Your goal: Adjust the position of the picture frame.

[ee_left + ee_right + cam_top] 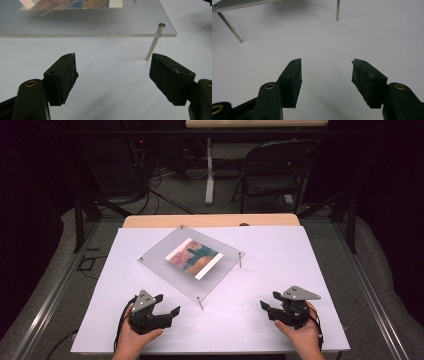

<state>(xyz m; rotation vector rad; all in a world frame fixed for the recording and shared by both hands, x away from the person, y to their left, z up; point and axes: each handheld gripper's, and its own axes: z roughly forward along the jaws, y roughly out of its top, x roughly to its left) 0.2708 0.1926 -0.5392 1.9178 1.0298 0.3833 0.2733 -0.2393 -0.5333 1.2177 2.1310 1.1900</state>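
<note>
Two black grippers, left (167, 304) and right (267, 306), jaws spread empty, clear acrylic panel (165, 265) (slim metal legs), perhaps a print beneath

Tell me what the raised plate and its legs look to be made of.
Plate: clear acrylic or glass, glossy; the table shows through and its edge catches light. Legs: thin metal rods, probably steel, with a bright silvery sheen.
</note>
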